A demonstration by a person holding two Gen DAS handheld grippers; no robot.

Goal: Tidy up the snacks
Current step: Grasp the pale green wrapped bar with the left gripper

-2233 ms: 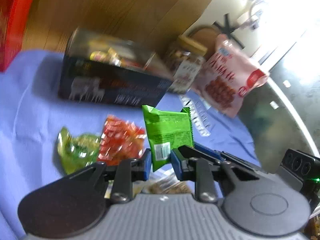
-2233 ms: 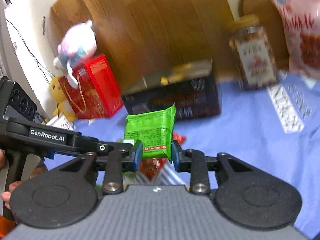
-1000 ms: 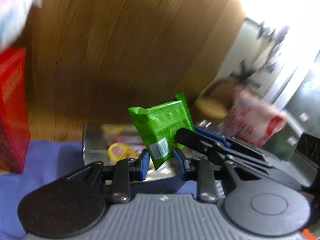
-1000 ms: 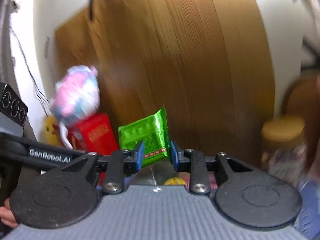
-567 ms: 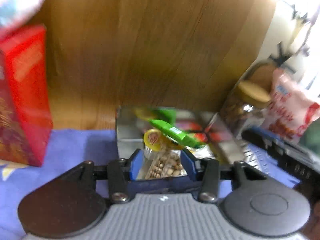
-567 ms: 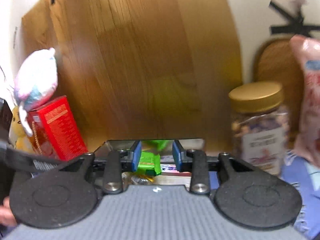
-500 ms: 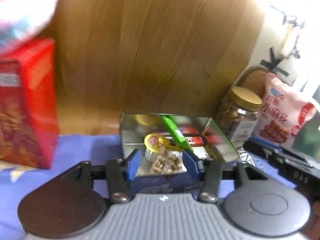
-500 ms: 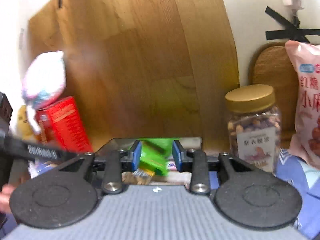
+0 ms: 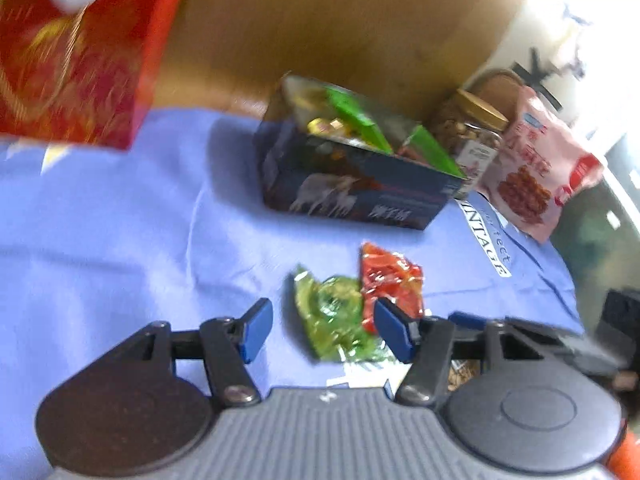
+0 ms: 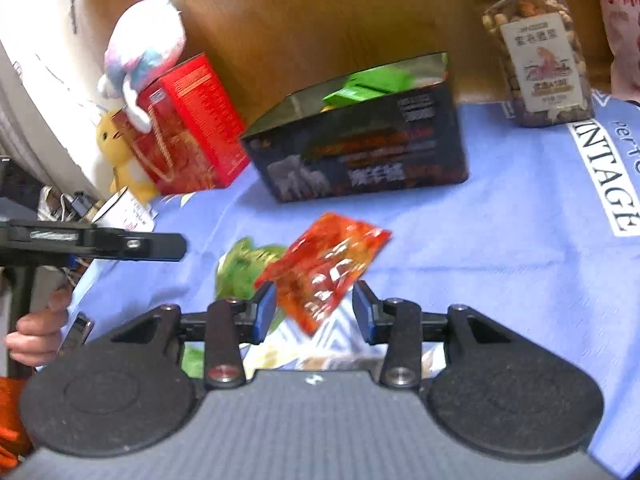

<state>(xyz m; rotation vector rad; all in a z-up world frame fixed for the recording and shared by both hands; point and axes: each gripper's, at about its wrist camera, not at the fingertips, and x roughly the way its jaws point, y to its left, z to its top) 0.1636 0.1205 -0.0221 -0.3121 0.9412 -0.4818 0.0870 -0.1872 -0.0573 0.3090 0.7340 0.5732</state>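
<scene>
- The left gripper hangs released over the blue cloth; its jaws have just been opening, and the green candy packet lies on the cloth in the gap between them, apparently untouched.
- The right gripper is also released, its jaws just opened; the orange-red packet shows between its pads, though blur hides any contact.
- The dark snack tin stands open beyond both packets, green packets inside it.
- Bare cloth lies left of the tin, up to the red box.
- The nut jar stands right of the tin; the cloth print reads "VINTAGE".
</scene>
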